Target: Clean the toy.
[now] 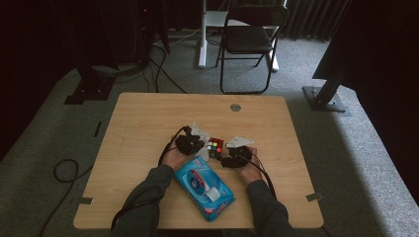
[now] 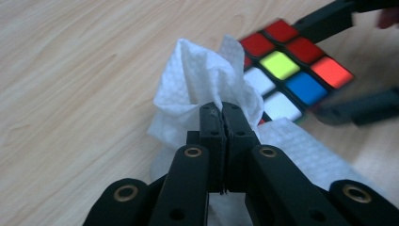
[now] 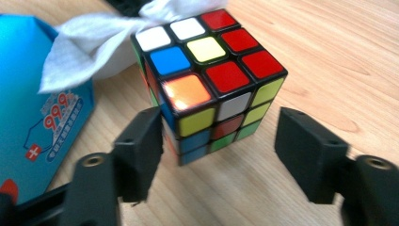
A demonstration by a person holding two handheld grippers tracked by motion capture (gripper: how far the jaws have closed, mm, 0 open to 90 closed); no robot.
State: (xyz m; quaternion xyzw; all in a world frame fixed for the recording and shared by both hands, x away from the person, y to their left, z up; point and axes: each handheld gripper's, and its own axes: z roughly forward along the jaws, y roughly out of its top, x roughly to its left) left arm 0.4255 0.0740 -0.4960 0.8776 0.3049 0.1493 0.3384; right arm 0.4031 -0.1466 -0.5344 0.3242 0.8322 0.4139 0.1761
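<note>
A white wet wipe [image 2: 202, 89] is clamped in the left tongs [image 2: 221, 110], just beside the puzzle cube [image 3: 211, 80] resting on the surface [image 1: 148, 128]. The right tongs [image 3: 219, 141] stand apart around the cube, not gripping. Next, steadying and wiping seem called for.

Left tongs [image 2: 221, 110] are squeezed tight, at 9 o'clock of the right tongs [image 3: 221, 150], whose jaws stand apart.

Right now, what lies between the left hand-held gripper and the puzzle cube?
A white wet wipe: the left hand-held gripper is shut on it, and it bunches against the puzzle cube, as the left gripper view shows.
</note>
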